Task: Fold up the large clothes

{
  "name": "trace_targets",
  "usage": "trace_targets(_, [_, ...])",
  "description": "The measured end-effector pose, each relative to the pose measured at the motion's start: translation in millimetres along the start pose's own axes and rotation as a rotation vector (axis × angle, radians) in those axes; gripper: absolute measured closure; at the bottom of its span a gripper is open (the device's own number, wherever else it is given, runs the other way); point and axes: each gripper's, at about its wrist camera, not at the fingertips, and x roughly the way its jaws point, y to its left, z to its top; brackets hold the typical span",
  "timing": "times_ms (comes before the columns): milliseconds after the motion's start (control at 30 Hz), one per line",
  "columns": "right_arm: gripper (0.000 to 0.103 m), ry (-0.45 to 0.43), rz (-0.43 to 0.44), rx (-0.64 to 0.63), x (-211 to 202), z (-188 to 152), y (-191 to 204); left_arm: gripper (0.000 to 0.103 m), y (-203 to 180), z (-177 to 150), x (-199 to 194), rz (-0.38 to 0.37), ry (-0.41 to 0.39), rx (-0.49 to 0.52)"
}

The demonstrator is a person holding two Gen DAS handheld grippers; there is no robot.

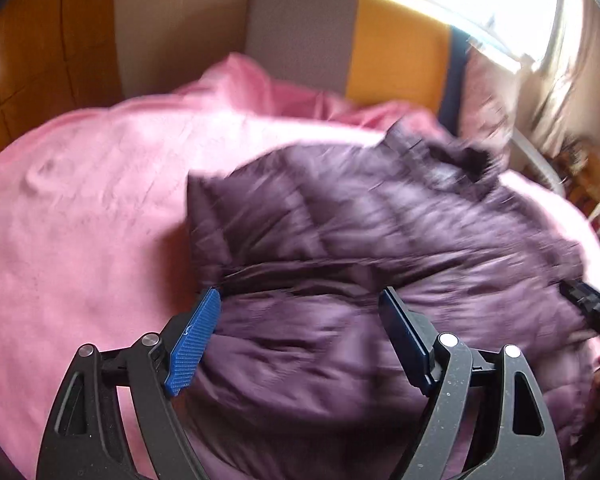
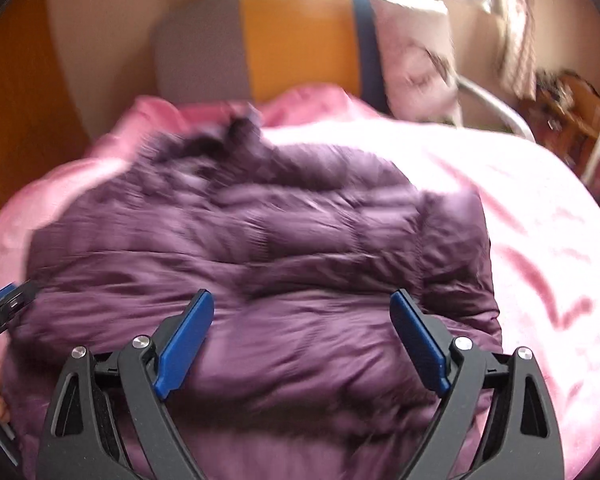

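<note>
Right wrist view only: pillow [image 2: 414, 64] beyond purple jacket [image 2: 260, 260].

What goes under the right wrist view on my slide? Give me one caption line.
Open right tool poised above a purple puffer jacket lying on a pink bedspread, the left tool at the jacket's edge.

The left gripper [image 1: 300, 336] has its jaws spread wide, the blue pads [image 1: 194, 346] well apart with nothing between them. The right gripper [image 2: 302, 338] is spread just as wide. The two sit side by side, pointing the same way.
</note>
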Motion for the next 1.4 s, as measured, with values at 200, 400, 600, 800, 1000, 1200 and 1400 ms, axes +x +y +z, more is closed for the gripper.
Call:
trace_targets(200, [0.014, 0.054, 0.011, -0.097, 15, -15, 31, 0.022, -47, -13, 8, -0.055, 0.022, 0.113])
trace_targets(400, [0.012, 0.104, 0.054, -0.061, 41, -22, 20, 0.018, -42, -22, 36, -0.047, 0.072, 0.091])
trace_targets(600, [0.011, 0.118, 0.057, -0.056, 49, -26, 22, 0.017, -50, -28, 35, 0.000, 0.070, 0.117])
trace_targets(800, [0.004, 0.094, 0.091, -0.014, 29, -26, 16, 0.014, -44, -34, -8, -0.006, 0.001, 0.069])
trace_targets(1000, [0.002, 0.083, 0.110, 0.038, -6, -35, 6, 0.013, -30, -48, -41, -0.007, -0.036, 0.048])
trace_targets(1200, [0.002, 0.100, 0.074, 0.077, -33, -54, -14, 0.013, -15, -64, -59, -0.003, -0.035, 0.021])
trace_targets(1400, [0.002, 0.123, 0.033, 0.120, -54, -80, -38, 0.013, -5, -81, -68, -0.005, -0.025, 0.016])
